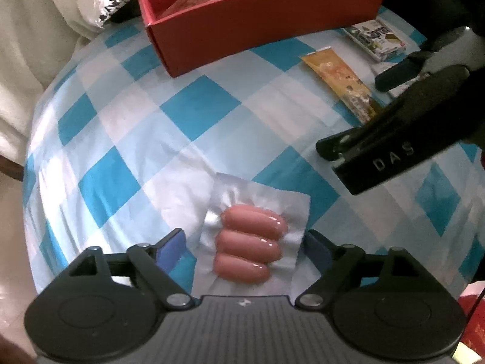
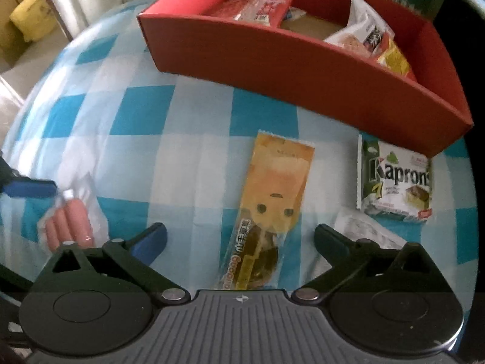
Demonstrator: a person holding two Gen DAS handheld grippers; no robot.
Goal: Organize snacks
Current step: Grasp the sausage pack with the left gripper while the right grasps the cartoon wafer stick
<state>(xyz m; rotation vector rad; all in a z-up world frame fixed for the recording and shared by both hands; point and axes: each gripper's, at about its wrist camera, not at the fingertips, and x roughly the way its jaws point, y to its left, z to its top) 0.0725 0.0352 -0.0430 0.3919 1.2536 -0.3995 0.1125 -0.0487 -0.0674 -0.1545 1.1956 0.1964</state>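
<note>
Setting: I look down on a table [image 2: 194, 115] covered by a blue-and-white checked cloth, with a long red cardboard box [image 2: 303, 69] at its far side.

Left gripper: my left gripper [image 1: 244, 248] points steeply down with its jaws spread, straddling a clear plastic pack of three pink sausages [image 1: 251, 242]. The blue pads stand clear of the wrapper on both sides, so nothing is held.

Right gripper: my right gripper [image 2: 241, 236] is wide open over a long orange snack bar wrapper with a cartoon face [image 2: 272, 200], which lies flat on the cloth between the fingers, untouched.

Sausage pack: it lies on the cloth, well short of the box, to the left of the bar.

Other snacks: a white-and-green "Kapron" wafer packet [image 2: 394, 182] sits just in front of the box's right end, beside the bar.

Box contents: a red-and-clear packet [image 2: 260, 7] at the left, white and yellow bags [image 2: 372, 39] at the right.
</note>
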